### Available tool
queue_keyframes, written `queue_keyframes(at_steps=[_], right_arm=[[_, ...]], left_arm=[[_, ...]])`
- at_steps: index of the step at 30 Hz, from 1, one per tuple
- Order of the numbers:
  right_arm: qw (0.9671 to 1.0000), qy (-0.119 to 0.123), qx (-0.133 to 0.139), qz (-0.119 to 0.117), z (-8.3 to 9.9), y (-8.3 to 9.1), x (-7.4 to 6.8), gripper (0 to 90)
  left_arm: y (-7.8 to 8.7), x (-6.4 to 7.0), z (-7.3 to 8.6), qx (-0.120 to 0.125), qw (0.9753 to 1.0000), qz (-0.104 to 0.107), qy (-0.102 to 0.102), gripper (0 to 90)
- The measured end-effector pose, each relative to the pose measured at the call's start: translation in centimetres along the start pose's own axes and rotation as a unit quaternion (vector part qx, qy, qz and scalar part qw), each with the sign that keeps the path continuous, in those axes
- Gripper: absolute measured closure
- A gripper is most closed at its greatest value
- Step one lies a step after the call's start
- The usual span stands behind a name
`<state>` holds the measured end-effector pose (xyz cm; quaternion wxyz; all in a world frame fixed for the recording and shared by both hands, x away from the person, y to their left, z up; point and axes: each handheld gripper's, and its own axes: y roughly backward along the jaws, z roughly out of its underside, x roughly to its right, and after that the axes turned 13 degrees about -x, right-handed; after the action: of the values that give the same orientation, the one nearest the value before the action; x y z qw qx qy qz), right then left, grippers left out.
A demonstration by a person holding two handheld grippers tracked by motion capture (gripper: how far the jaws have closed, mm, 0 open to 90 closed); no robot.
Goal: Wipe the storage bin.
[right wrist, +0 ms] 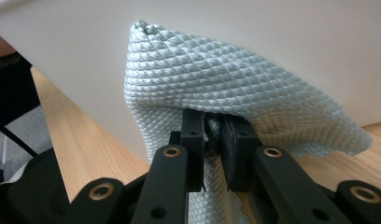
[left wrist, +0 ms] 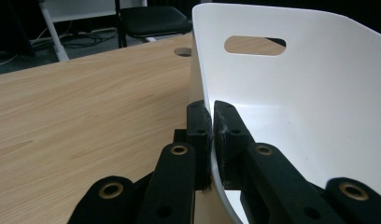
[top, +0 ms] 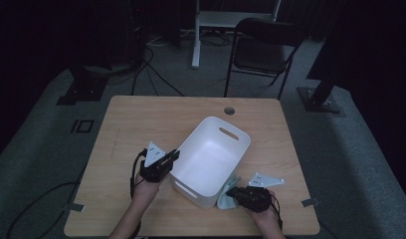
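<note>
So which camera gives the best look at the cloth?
The right gripper view: the pale blue cloth is close, its diamond weave clear, pinched in the right gripper against the white bin. The high view shows a small corner beside the bin.

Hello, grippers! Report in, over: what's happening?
Left gripper shut on white plastic bin rim. Right gripper shut on pale blue waffle-textured cloth, against bin's outer wall. Nothing in the way.

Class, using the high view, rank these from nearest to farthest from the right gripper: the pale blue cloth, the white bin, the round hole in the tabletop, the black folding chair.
1. pale blue cloth: clamped in the right gripper, by the bin's near corner.
2. white bin: just left of it, mid-table.
3. round hole: at the table's far edge.
4. black folding chair: on the floor beyond the table.
</note>
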<state>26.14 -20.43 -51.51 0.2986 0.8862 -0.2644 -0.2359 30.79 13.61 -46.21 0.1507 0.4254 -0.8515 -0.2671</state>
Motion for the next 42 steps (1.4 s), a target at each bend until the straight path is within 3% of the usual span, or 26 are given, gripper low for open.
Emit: queue_keyframes(at_steps=[3, 10, 14, 18, 20, 26, 29, 35, 42], right_arm=[[1.0000, 0.008, -0.005, 0.003, -0.1, 0.2, -0.5, 82.3], [0.9985, 0.040, 0.020, -0.032, -0.6, 1.4, -2.6, 82.9], [0.9962, 0.054, 0.051, -0.046, -1.0, 2.3, -3.6, 67.2], [0.9959, 0.070, 0.056, -0.014, -1.1, 2.4, -4.7, 58.1], [0.9961, 0.067, 0.057, -0.005, -1.1, 2.4, -5.0, 53.8], [0.9962, 0.062, 0.062, -0.004, -1.2, 2.2, -5.3, 44.7], [0.9960, 0.066, 0.060, 0.014, -1.2, 2.2, -5.3, 51.9], [0.9944, 0.084, 0.056, 0.032, -1.0, 2.0, -5.2, 52.1], [0.9966, 0.070, 0.040, 0.016, -0.5, 1.3, -4.0, 51.6]], left_arm=[[0.0, -0.1, 0.0, 0.001, 1.0000, 0.002, 0.003, 86.1], [-0.1, 0.0, 0.0, 0.002, 1.0000, 0.002, 0.006, 86.1], [-0.1, 0.0, 0.0, 0.001, 1.0000, 0.002, 0.006, 86.0], [-0.1, 0.0, 0.0, 0.001, 1.0000, 0.004, 0.005, 86.1], [-0.1, 0.0, -0.1, -0.001, 1.0000, 0.004, 0.001, 86.1], [-0.1, 0.2, -0.1, -0.004, 1.0000, -0.001, -0.004, 86.1], [-0.1, 0.2, -0.1, -0.002, 1.0000, -0.001, -0.008, 86.0], [-0.1, 0.3, -0.1, -0.002, 1.0000, -0.001, -0.009, 86.0], [0.0, 0.2, -0.1, -0.003, 1.0000, 0.001, -0.007, 86.1]])
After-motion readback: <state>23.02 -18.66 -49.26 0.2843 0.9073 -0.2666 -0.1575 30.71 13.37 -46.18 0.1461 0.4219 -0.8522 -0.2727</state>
